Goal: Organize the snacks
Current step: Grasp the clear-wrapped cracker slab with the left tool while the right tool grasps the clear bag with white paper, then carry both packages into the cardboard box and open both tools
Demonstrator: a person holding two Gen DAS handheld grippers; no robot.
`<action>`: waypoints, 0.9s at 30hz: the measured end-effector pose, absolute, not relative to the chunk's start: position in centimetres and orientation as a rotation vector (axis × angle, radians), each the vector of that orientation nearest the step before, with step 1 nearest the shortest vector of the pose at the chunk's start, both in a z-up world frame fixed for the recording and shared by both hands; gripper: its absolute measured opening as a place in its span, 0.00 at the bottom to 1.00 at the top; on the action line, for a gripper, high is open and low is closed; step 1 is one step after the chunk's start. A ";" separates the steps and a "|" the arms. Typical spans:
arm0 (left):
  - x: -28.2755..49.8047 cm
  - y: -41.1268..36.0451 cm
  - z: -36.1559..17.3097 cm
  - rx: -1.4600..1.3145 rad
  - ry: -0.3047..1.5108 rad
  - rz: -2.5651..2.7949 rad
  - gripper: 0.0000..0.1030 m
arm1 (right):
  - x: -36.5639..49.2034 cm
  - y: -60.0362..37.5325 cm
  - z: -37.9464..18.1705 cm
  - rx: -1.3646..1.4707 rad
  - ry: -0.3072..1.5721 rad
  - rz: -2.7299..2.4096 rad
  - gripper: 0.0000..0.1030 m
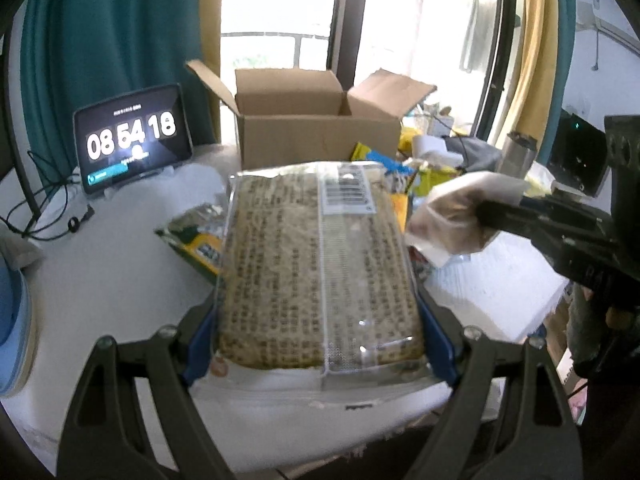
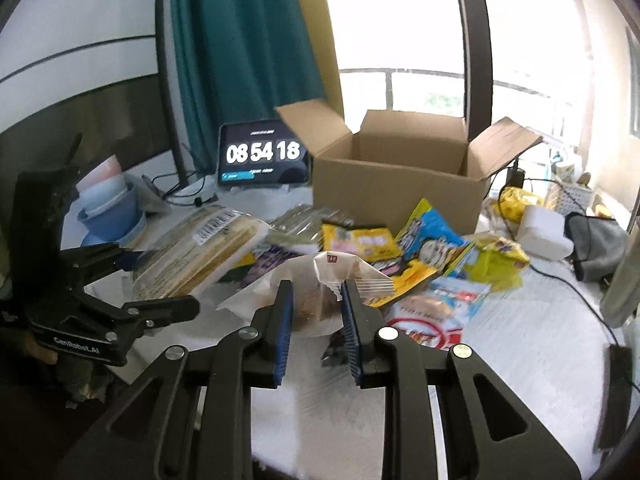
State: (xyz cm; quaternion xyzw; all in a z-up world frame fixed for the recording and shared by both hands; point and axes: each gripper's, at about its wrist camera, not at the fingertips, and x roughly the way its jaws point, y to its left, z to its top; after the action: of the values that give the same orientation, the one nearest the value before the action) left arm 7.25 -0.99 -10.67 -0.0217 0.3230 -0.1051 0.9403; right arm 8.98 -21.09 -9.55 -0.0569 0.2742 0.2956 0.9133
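Note:
My left gripper (image 1: 318,300) is shut on a large flat noodle pack (image 1: 316,264) with a barcode label, held above the white table; it also shows in the right wrist view (image 2: 200,252). My right gripper (image 2: 316,288) is shut on a small clear-and-white snack bag (image 2: 320,284), which also shows in the left wrist view (image 1: 452,216). An open cardboard box (image 1: 316,136) stands at the back of the table, also in the right wrist view (image 2: 400,176). Several loose snack packs (image 2: 424,248) lie in front of the box.
A tablet showing a clock (image 1: 132,140) stands left of the box, with cables (image 1: 48,216) beside it. A blue bowl stack (image 2: 112,212) sits at the left. A grey pouch (image 2: 596,240), white box (image 2: 544,232) and black cable (image 2: 580,296) lie at the right.

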 end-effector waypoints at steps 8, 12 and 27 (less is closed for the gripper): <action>10.0 -0.9 -8.4 -0.043 0.596 -0.214 0.83 | 11.4 -22.1 -7.8 -0.122 0.516 0.575 0.24; 11.6 -1.0 -7.6 -0.033 0.575 -0.219 0.83 | 13.1 -22.6 -7.0 -0.122 0.496 0.561 0.24; 19.4 -0.9 -4.5 -0.009 0.483 -0.218 0.83 | 20.6 -23.9 -3.8 -0.110 0.413 0.503 0.24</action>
State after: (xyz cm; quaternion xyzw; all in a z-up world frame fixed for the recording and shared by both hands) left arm 19.35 -0.89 -4.48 -0.0044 0.2387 -0.1077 0.9651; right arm 20.62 -23.87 -3.81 -0.0538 0.2026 0.2468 0.9461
